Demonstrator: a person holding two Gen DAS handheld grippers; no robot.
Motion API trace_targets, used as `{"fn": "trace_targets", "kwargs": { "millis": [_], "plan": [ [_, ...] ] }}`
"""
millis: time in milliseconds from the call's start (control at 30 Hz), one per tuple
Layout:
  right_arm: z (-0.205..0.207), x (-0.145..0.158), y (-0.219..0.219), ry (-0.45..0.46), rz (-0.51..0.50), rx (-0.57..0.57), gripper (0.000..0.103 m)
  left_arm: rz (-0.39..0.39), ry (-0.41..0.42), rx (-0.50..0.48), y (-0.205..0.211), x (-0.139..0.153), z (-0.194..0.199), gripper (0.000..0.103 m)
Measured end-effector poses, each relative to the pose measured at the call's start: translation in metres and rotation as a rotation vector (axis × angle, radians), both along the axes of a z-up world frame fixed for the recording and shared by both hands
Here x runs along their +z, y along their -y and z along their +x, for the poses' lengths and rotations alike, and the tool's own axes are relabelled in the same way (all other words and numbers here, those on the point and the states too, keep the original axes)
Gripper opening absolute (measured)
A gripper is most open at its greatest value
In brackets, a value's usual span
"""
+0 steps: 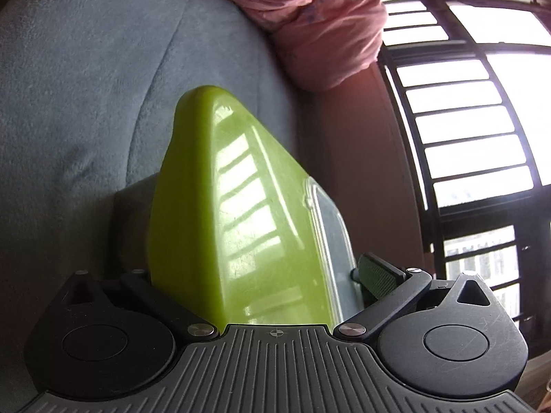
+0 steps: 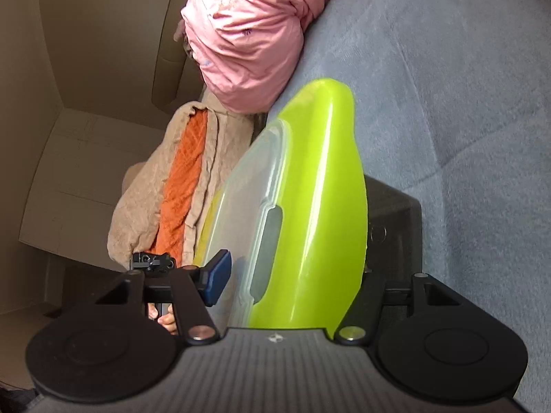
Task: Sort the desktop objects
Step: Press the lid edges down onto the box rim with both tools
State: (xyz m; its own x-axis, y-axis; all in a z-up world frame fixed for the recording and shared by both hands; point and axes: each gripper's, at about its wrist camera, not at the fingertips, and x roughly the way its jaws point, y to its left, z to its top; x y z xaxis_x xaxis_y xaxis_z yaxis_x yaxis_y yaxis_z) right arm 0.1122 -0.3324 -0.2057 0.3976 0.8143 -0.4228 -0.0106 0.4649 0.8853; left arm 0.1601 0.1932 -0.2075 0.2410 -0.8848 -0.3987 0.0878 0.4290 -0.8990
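Green box [image 1: 237, 206] with clear lid [image 2: 251, 206] is upended on its edge, between both grippers, against the grey sofa [image 1: 86, 86].

Left gripper [image 1: 255, 275] clamps it.

Right gripper [image 2: 289, 275] straddles it; contact cannot be told.

Judged mid-carry: box not yet put down. Pink clothing [image 2: 248, 34] and towel [image 2: 179, 179] remain unsorted.

Lime-green box [image 2: 320, 206] with clear lid [image 2: 255, 186] standing on edge, leaning toward twelve o'clock, lid on.

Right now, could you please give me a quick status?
Green lidded box between left gripper and right gripper; finger contact unclear. Pink bundle ahead.
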Motion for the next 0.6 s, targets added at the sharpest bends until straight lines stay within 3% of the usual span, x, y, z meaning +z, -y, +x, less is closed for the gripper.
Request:
{"fn": "trace_targets", "kwargs": {
  "millis": [133, 267, 433, 600],
  "plan": [
    [0.008, 0.003, 0.001, 0.013, -0.021, -0.005, 0.063, -0.01, -0.012, 0.012, -0.006, 0.001, 0.007, 0.103],
    [0.022, 0.012, 0.0, 0.058, -0.053, -0.007, 0.064, 0.05, 0.019, 0.0, -0.004, 0.01, 0.02, 0.103],
    [0.045, 0.028, 0.002, 0.138, -0.091, -0.019, 0.065, 0.068, 0.066, 0.019, 0.004, 0.027, 0.045, 0.103],
    [0.063, 0.03, 0.005, 0.157, -0.15, -0.032, 0.065, 0.162, 0.018, 0.028, 0.016, 0.02, 0.066, 0.103]
  ]
}}
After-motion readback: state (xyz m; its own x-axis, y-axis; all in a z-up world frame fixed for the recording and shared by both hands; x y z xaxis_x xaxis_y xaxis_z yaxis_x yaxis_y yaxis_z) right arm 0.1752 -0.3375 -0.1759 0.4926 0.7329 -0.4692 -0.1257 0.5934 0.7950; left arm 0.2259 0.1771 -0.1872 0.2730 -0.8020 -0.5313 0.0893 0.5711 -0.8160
